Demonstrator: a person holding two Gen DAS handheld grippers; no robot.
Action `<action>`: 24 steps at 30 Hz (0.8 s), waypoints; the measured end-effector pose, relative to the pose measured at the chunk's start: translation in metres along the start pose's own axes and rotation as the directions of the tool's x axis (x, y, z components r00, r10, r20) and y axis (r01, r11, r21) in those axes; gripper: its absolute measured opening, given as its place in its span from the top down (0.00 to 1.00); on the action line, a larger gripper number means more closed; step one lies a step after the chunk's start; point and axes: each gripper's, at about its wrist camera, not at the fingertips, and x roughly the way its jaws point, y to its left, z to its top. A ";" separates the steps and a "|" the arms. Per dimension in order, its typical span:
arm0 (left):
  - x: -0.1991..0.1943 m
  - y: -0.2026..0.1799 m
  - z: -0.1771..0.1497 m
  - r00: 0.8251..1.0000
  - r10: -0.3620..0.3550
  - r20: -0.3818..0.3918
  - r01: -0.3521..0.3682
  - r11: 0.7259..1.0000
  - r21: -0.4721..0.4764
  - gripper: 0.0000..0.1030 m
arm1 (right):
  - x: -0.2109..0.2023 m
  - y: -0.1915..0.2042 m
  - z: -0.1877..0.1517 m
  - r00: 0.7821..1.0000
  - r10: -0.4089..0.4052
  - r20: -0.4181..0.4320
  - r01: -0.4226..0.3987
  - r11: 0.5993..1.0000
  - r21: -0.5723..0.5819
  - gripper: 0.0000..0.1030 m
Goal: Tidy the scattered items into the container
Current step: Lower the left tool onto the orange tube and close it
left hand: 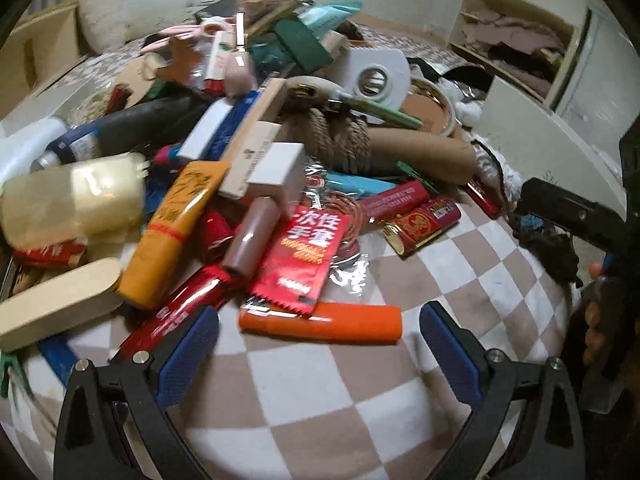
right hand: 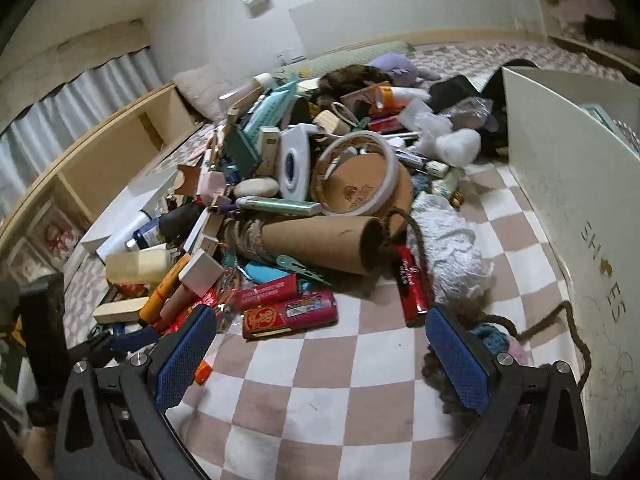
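On the checkered blanket (left hand: pixel 320 400) the pile (left hand: pixel 280 152) sprawls, with the white box (right hand: pixel 568 208) at its right. Both tools, left (left hand: pixel 318 344) and right (right hand: pixel 320 344), gape empty. The smooth orange tube (left hand: pixel 324 322) just ahead of the left could roll from a skewed pinch; the glossy red packet (left hand: pixel 304 252) overlapping it might drag along. The brown yarn (right hand: pixel 572 328) could snag the right tool.

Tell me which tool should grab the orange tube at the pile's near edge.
Left. The left tool stands open with the orange tube directly ahead between its fingers. The right tool, also open, faces bare checkered cloth.
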 end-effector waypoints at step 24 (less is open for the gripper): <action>0.005 -0.007 -0.005 0.998 0.067 0.017 -0.067 0.997 0.033 0.19 | 0.025 0.022 -0.009 0.996 -0.034 -0.087 0.021 0.988 -0.155 0.00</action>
